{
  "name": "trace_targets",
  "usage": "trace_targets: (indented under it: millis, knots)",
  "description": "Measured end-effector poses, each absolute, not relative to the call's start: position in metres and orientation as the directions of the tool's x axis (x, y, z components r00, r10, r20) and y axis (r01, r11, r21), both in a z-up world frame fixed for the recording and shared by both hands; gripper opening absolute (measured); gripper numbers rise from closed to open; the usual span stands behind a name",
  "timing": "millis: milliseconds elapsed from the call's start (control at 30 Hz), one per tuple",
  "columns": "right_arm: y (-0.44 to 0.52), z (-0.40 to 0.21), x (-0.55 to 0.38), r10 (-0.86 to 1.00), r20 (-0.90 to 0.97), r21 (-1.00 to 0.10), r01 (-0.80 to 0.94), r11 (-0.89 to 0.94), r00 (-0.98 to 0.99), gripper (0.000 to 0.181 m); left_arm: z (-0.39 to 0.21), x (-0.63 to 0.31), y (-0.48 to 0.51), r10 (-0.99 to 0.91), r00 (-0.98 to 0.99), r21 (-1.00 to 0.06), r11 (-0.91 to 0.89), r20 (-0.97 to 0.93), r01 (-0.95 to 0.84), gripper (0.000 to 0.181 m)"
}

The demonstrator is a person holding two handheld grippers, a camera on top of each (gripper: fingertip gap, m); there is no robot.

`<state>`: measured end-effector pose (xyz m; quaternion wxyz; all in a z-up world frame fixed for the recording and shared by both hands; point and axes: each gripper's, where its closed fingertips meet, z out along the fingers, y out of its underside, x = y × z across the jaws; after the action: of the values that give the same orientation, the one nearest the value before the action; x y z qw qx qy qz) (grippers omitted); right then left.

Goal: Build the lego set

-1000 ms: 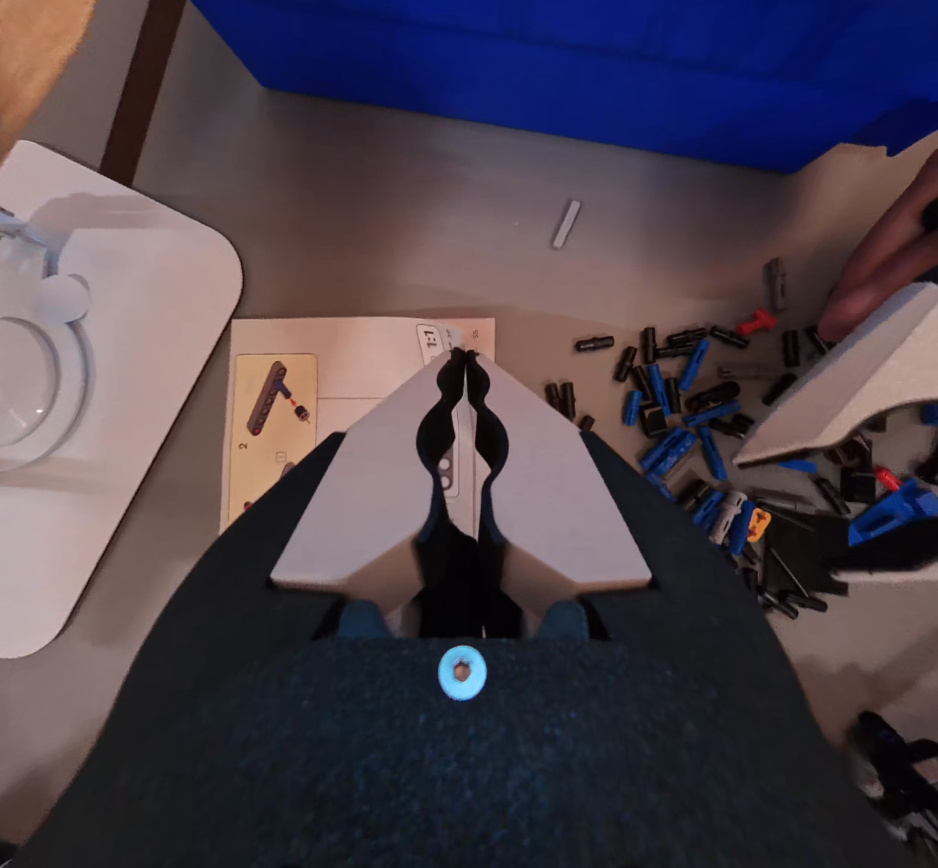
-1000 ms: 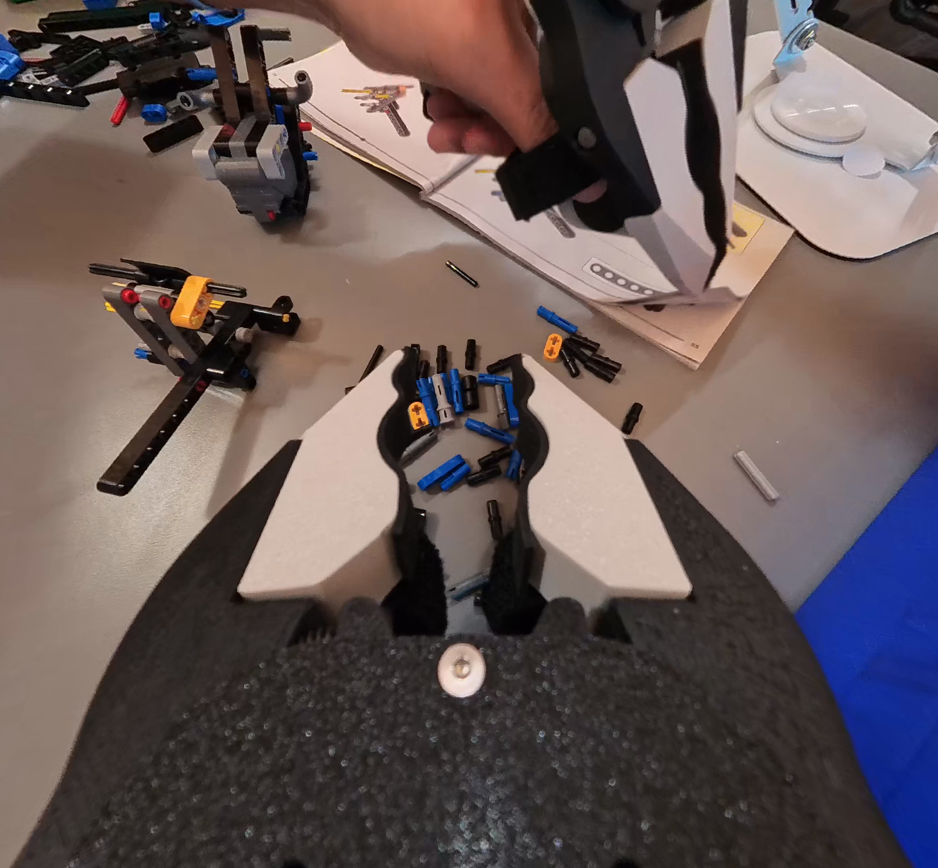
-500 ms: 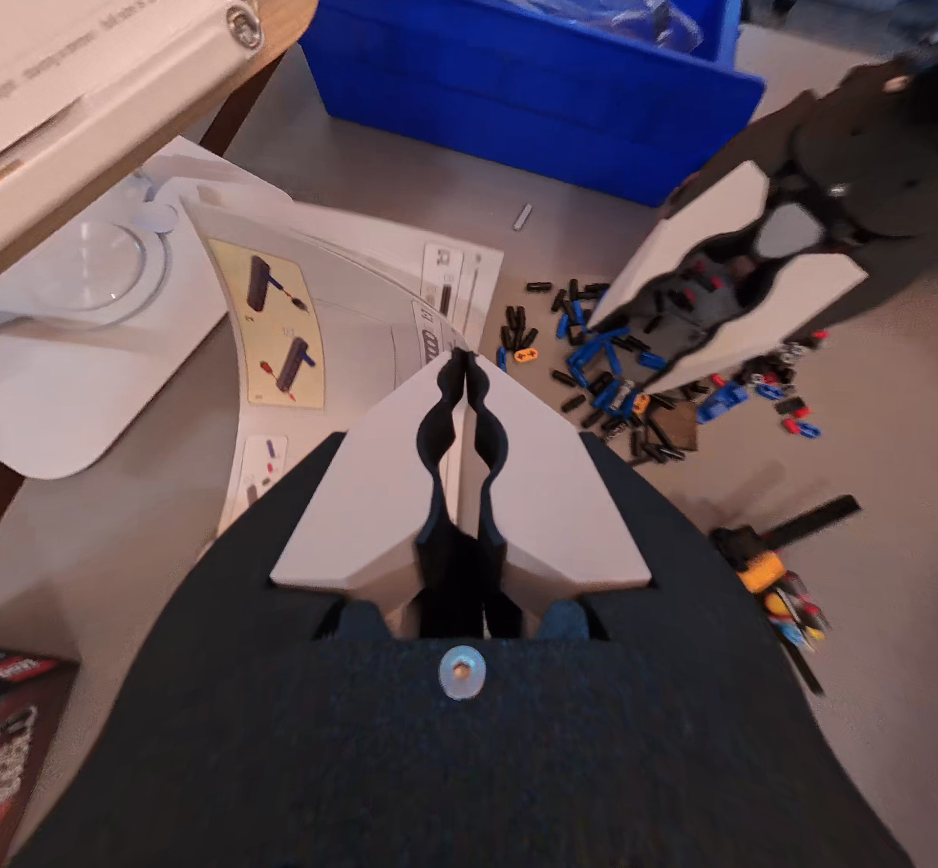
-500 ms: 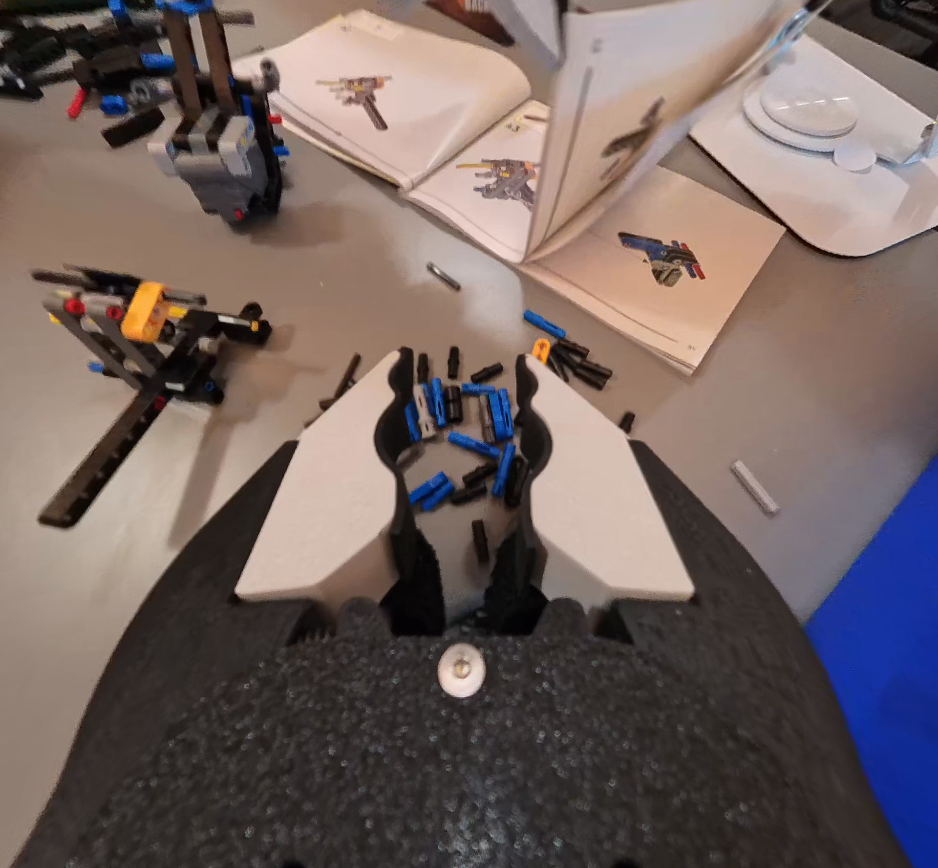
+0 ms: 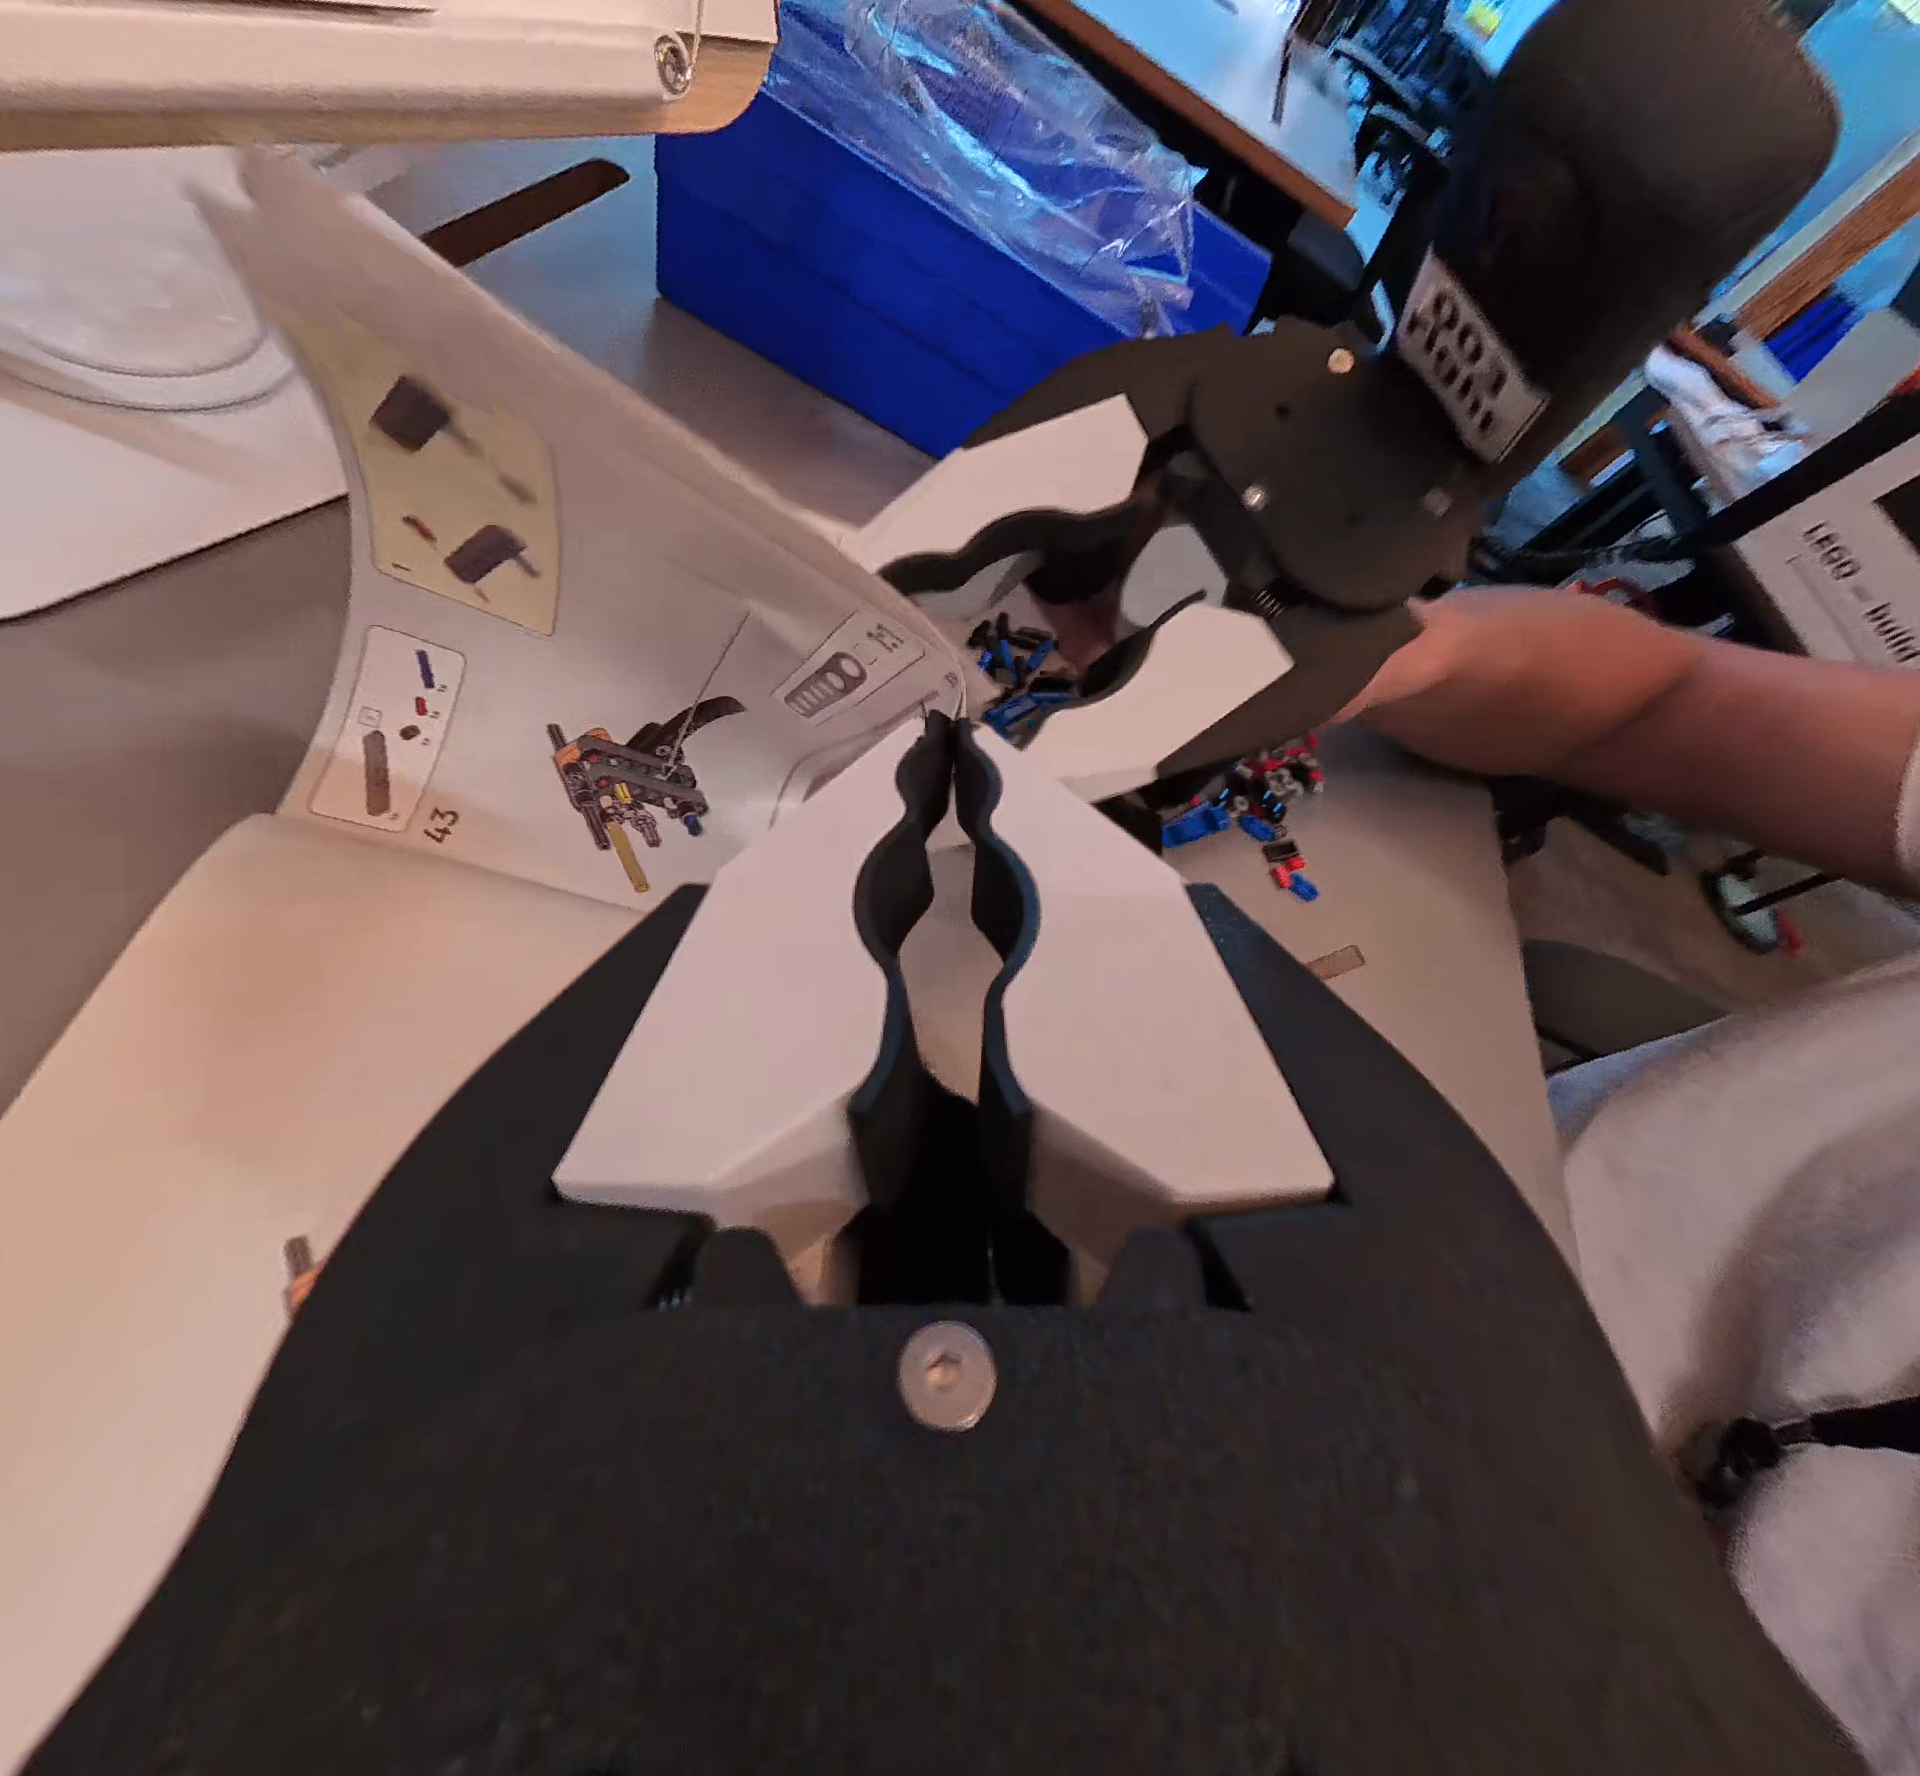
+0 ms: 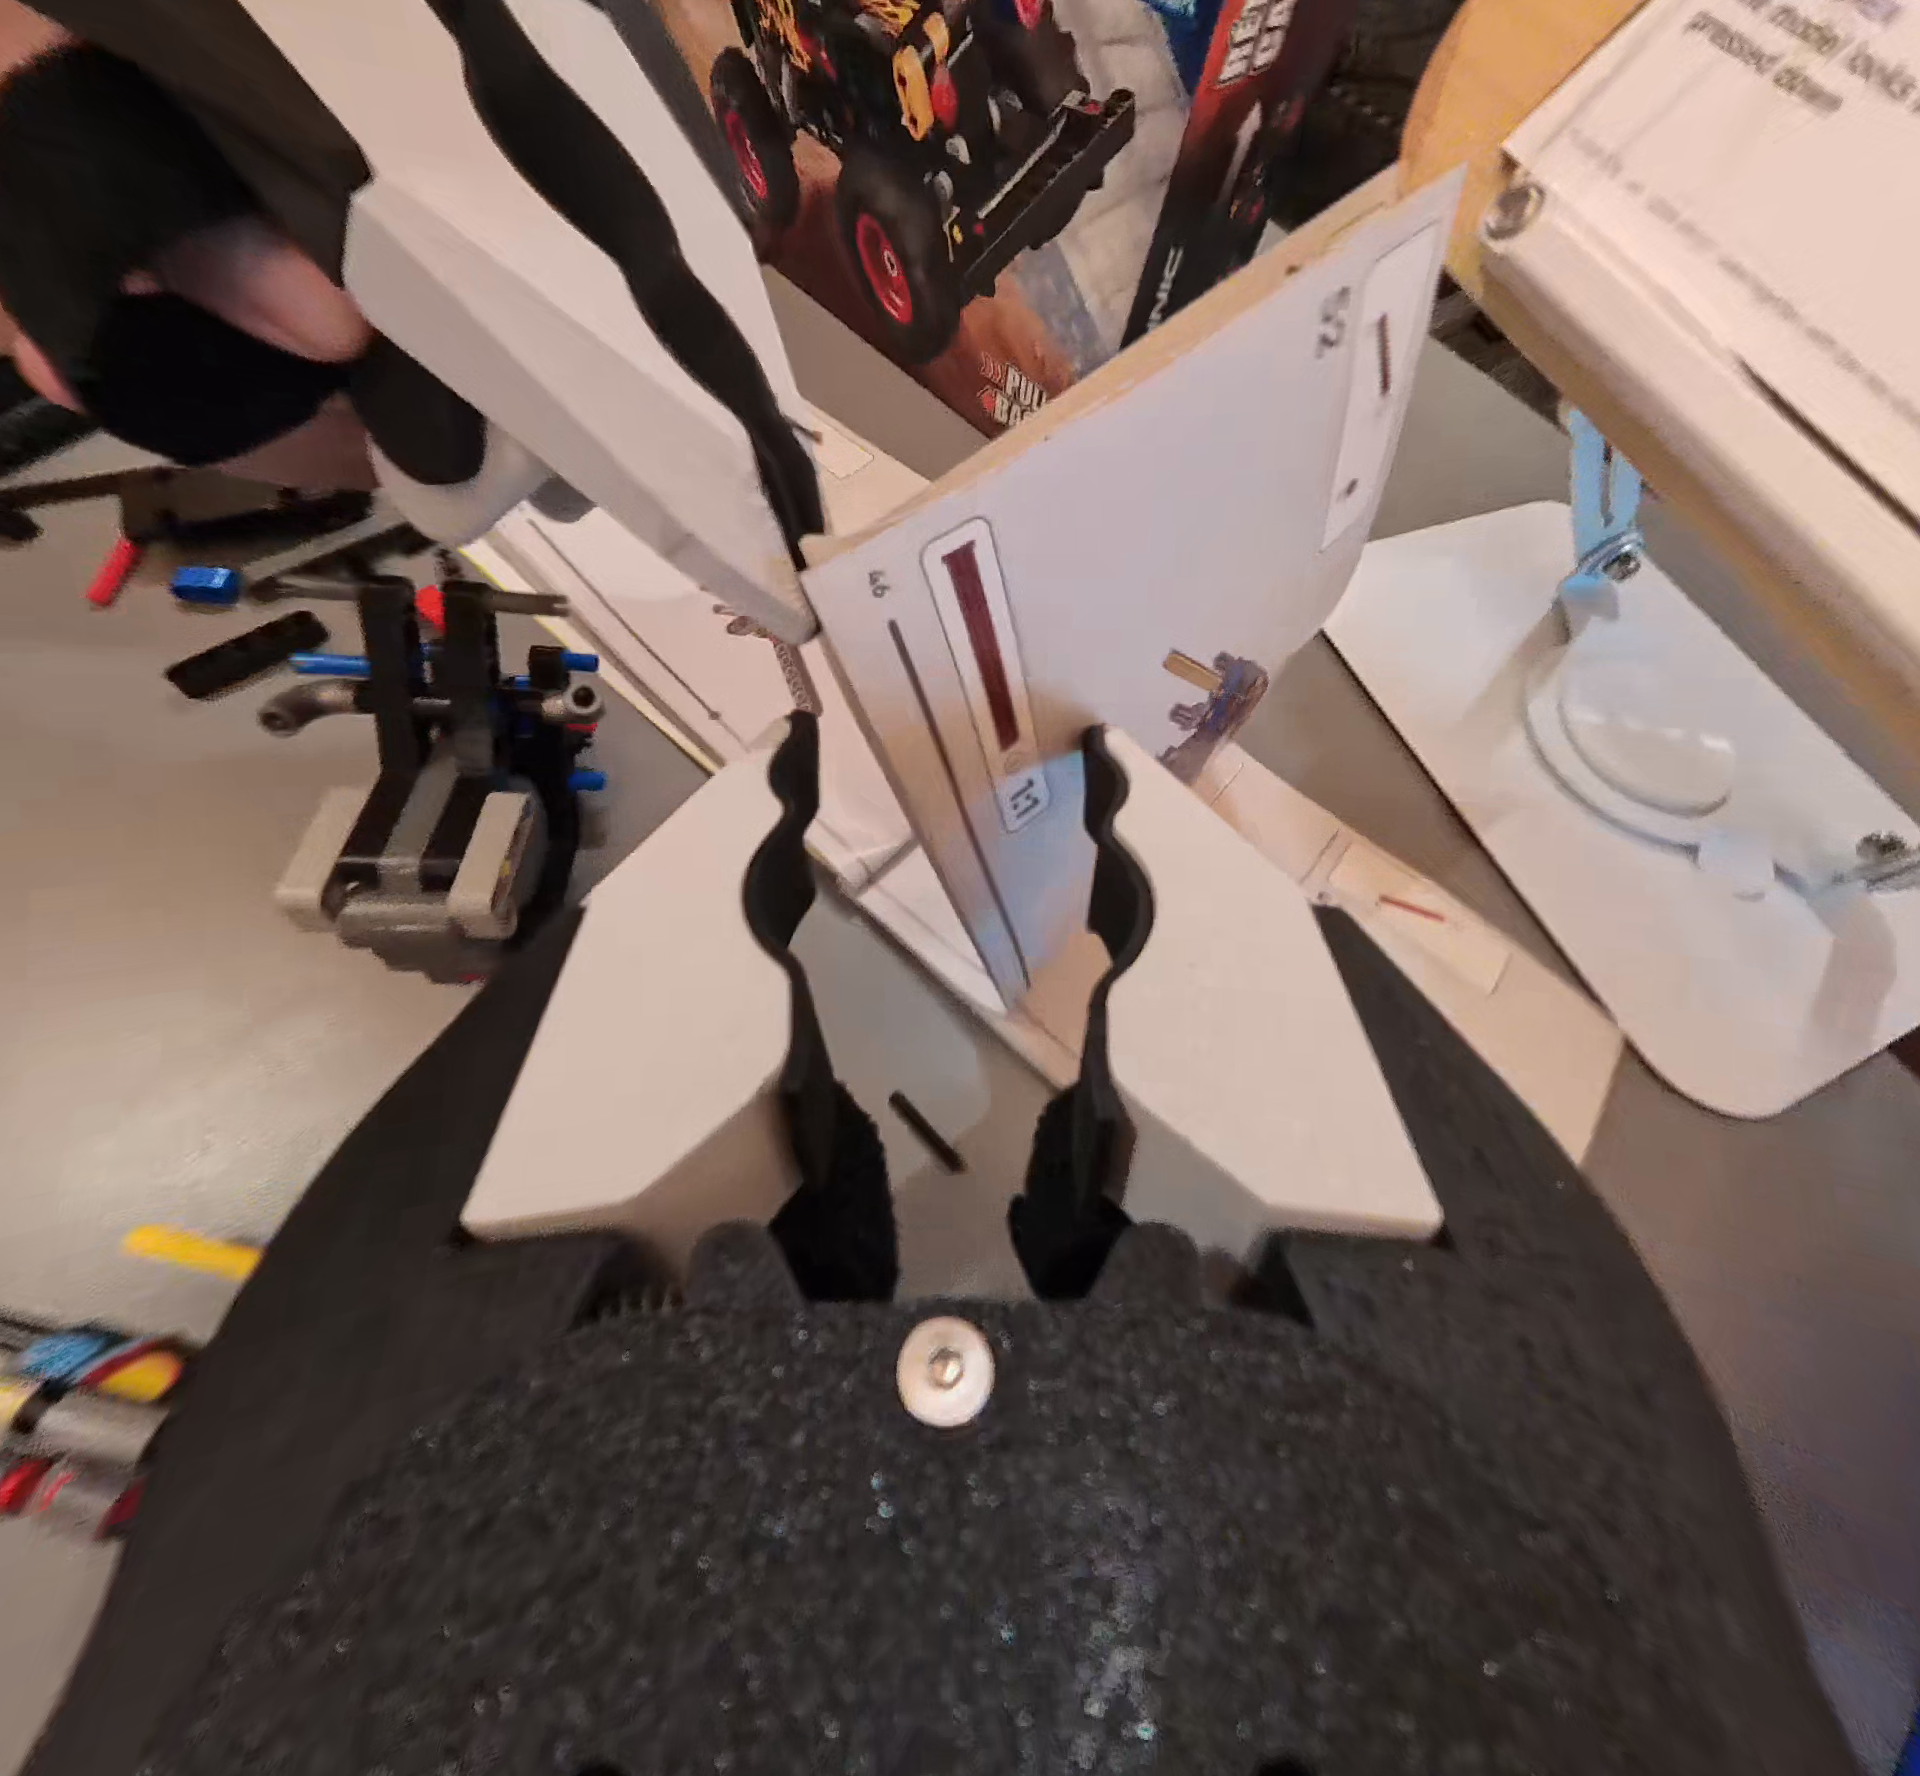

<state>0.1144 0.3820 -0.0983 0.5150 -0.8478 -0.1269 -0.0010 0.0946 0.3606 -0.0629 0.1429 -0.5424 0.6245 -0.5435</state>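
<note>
My left gripper (image 5: 951,731) is shut on the edge of a page (image 5: 623,646) of the open instruction booklet and holds that page lifted and curled above the table. In the right wrist view the left gripper (image 6: 800,588) pinches the same page (image 6: 1195,531), which stands upright. My right gripper (image 6: 948,739) is open and empty, with the standing page just beyond its tips. It also shows in the left wrist view (image 5: 977,651), above a pile of black and blue pins (image 5: 1013,651). A partly built black and grey model (image 6: 436,791) stands to the left.
The lego set's box (image 6: 935,116) stands behind the booklet. A white lamp base (image 6: 1662,843) is at the right, a blue bin (image 5: 935,272) beyond the pins. A black pin (image 6: 925,1144) lies between my right fingers. Loose parts (image 6: 62,1414) lie at the lower left. A forearm (image 5: 1558,687) crosses the right. Left tips to right tips: about 4 centimeters.
My left gripper has raised the booklet page from flat on the table and swung it up and over. My right gripper has left the pin pile, moved toward the booklet and opened wider.
</note>
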Motion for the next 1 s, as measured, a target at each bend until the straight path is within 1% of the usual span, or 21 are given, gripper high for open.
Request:
trace_targets:
  millis: [33, 67, 100, 167, 200, 233, 267, 367, 433, 500, 533, 567, 600, 633, 667, 700, 767, 800, 833, 900, 1000]
  knots:
    - [0.386, -0.100, 0.113, 0.210, 0.165, -0.867, 0.244, -0.435, 0.964, 0.042, -0.063, 0.094, 0.361, -0.825, -0.369, -0.830, -0.196, 0.427, -0.523, 0.000]
    - [0.388, -0.100, 0.114, 0.197, 0.207, -0.862, 0.274, -0.426, 0.958, 0.029, -0.064, 0.093, 0.362, -0.823, -0.365, -0.826, -0.204, 0.436, -0.526, 0.000]
    - [0.390, -0.099, 0.114, 0.185, 0.254, -0.857, 0.309, -0.411, 0.949, 0.024, -0.065, 0.092, 0.362, -0.822, -0.364, -0.825, -0.206, 0.438, -0.526, 0.000]
    - [0.389, -0.099, 0.115, 0.164, 0.366, -0.826, 0.401, -0.397, 0.916, 0.000, -0.065, 0.090, 0.362, -0.818, -0.368, -0.821, -0.206, 0.443, -0.533, 0.000]
    - [0.388, -0.097, 0.115, 0.147, 0.434, -0.803, 0.456, -0.385, 0.889, 0.000, -0.063, 0.088, 0.362, -0.812, -0.367, -0.818, -0.217, 0.454, -0.533, 0.003]
    - [0.387, -0.097, 0.114, 0.146, 0.493, -0.774, 0.509, -0.377, 0.858, 0.000, -0.059, 0.086, 0.364, -0.804, -0.358, -0.812, -0.244, 0.475, -0.530, 0.025]
    - [0.387, -0.096, 0.113, 0.140, 0.545, -0.744, 0.554, -0.374, 0.826, 0.000, -0.053, 0.084, 0.366, -0.788, -0.351, -0.803, -0.281, 0.506, -0.526, 0.042]
    - [0.385, -0.091, 0.115, 0.100, 0.678, -0.657, 0.661, -0.363, 0.728, 0.000, -0.041, 0.079, 0.382, -0.726, -0.283, -0.738, -0.436, 0.627, -0.516, 0.058]
    - [0.385, -0.093, 0.116, 0.097, 0.715, -0.618, 0.691, -0.374, 0.692, 0.000, -0.041, 0.080, 0.392, -0.662, -0.225, -0.662, -0.537, 0.715, -0.522, 0.061]
    - [0.385, -0.094, 0.114, 0.095, 0.744, -0.590, 0.717, -0.371, 0.661, 0.000, -0.052, 0.085, 0.401, -0.607, -0.146, -0.575, -0.607, 0.781, -0.548, 0.059]
    - [0.385, -0.094, 0.112, 0.099, 0.757, -0.574, 0.730, -0.372, 0.646, 0.000, -0.059, 0.087, 0.403, -0.593, -0.119, -0.546, -0.620, 0.796, -0.564, 0.054]
    - [0.386, -0.096, 0.112, 0.103, 0.768, -0.558, 0.739, -0.377, 0.632, 0.000, -0.066, 0.090, 0.405, -0.591, -0.096, -0.530, -0.624, 0.801, -0.574, 0.039]
    - [0.386, -0.097, 0.112, 0.107, 0.774, -0.547, 0.745, -0.382, 0.624, 0.000, -0.070, 0.092, 0.406, -0.590, -0.088, -0.524, -0.626, 0.803, -0.578, 0.016]
    - [0.385, -0.100, 0.112, 0.118, 0.769, -0.545, 0.742, -0.392, 0.628, 0.002, -0.073, 0.094, 0.406, -0.588, -0.088, -0.521, -0.625, 0.804, -0.581, 0.002]
    - [0.384, -0.105, 0.112, 0.146, 0.745, -0.553, 0.726, -0.408, 0.650, 0.012, -0.076, 0.096, 0.408, -0.595, -0.083, -0.523, -0.622, 0.800, -0.582, 0.000]
    - [0.381, -0.113, 0.109, 0.200, 0.684, -0.582, 0.690, -0.430, 0.701, 0.030, -0.078, 0.098, 0.411, -0.610, -0.082, -0.536, -0.613, 0.788, -0.580, 0.000]
    - [0.372, -0.120, 0.097, 0.295, 0.451, -0.697, 0.539, -0.474, 0.843, 0.063, -0.080, 0.101, 0.413, -0.637, -0.106, -0.567, -0.584, 0.764, -0.581, 0.000]
    - [0.368, -0.114, 0.095, 0.308, 0.318, -0.758, 0.436, -0.486, 0.897, 0.072, -0.077, 0.103, 0.410, -0.630, -0.144, -0.581, -0.570, 0.763, -0.582, 0.000]
    - [0.366, -0.107, 0.098, 0.303, 0.197, -0.801, 0.331, -0.498, 0.932, 0.077, -0.073, 0.104, 0.404, -0.619, -0.185, -0.591, -0.553, 0.763, -0.587, 0.000]
    - [0.367, -0.098, 0.107, 0.301, -0.023, -0.844, 0.143, -0.517, 0.953, 0.092, -0.069, 0.107, 0.393, -0.611, -0.244, -0.614, -0.520, 0.753, -0.594, 0.000]
    - [0.376, -0.109, 0.119, 0.281, -0.270, -0.820, -0.067, -0.568, 0.921, 0.083, -0.066, 0.113, 0.375, -0.599, -0.308, -0.637, -0.472, 0.739, -0.610, 0.000]
